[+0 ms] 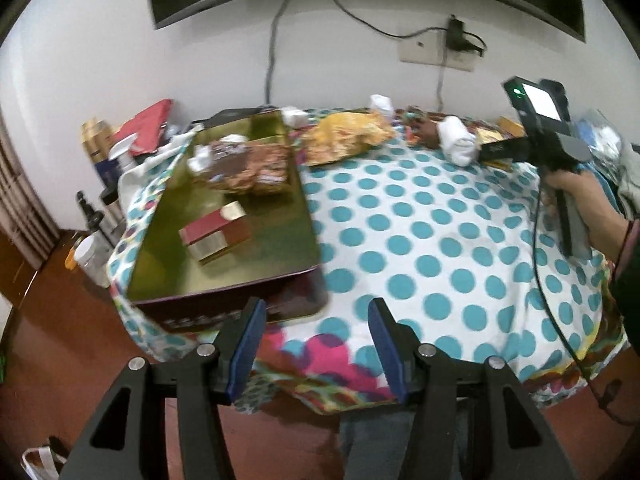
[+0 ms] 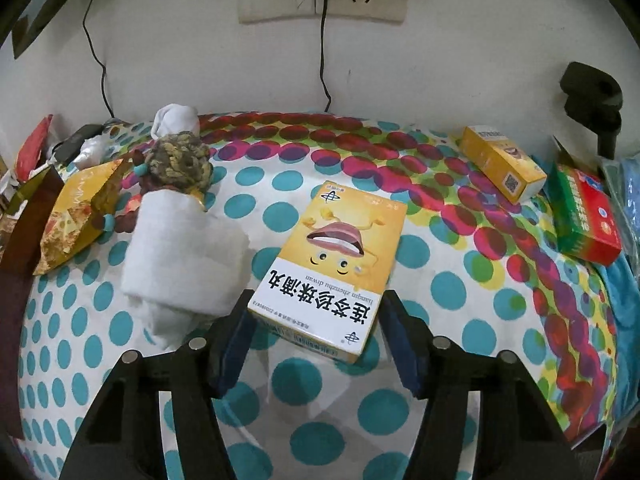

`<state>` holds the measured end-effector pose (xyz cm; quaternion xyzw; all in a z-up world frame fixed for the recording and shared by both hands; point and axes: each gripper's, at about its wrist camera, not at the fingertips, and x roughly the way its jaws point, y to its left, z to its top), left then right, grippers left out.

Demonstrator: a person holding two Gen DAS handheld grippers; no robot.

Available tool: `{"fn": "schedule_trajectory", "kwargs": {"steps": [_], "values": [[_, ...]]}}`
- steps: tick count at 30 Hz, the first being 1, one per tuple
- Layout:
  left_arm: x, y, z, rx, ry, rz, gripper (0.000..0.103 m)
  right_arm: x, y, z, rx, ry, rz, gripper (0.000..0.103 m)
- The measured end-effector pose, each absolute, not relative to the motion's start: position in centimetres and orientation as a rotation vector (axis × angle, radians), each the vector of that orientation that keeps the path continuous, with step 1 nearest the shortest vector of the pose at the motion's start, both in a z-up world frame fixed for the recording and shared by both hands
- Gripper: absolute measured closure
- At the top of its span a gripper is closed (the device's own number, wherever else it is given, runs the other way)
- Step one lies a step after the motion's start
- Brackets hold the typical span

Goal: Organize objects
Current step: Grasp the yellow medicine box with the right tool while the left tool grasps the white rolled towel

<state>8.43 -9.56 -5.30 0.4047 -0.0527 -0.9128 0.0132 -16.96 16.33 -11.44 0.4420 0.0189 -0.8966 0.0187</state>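
A yellow medicine box (image 2: 336, 268) with a cartoon mouth lies flat on the dotted tablecloth. My right gripper (image 2: 314, 320) is open, its fingers on either side of the box's near end, apart from it. My left gripper (image 1: 316, 320) is open and empty above the table's near edge, just right of a gold-lined tin tray (image 1: 280, 240). The tray holds a red and silver box (image 1: 214, 232) and snack packets (image 1: 252, 168). The right gripper also shows in the left wrist view (image 1: 486, 152) at the far right, held by a hand.
A rolled white cloth (image 2: 180, 256) lies left of the yellow box, with a knitted bundle (image 2: 180, 160) and a snack bag (image 2: 80, 216) beyond. A small yellow box (image 2: 504, 164) and a red-green box (image 2: 584, 212) sit at the right. Bottles (image 1: 96, 148) stand left of the table.
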Motion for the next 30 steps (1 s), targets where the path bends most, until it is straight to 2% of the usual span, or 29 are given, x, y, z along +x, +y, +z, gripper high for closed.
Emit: {"fn": "schedule_trajectory", "kwargs": {"steps": [10, 18, 23, 30], "values": [[1.8, -4.1, -5.3, 1.358, -0.136, -2.969, 0.048, -15.6, 19.5, -11.1, 1.355, 0.049, -2.772, 0.047], [-5.8, 1.0, -6.3, 1.475, -0.035, -3.027, 0.048, -13.6, 21.3, -10.8, 1.358, 0.016, -2.777, 0.046], [-9.3, 4.4, -7.0, 1.465, -0.111, -3.074, 0.048, -13.4, 21.4, -10.9, 1.368, 0.053, -2.781, 0.046], [-13.1, 6.7, -8.0, 1.492, -0.017, -3.08, 0.048, -13.3, 21.8, -10.9, 1.368, 0.05, -2.771, 0.043]]}}
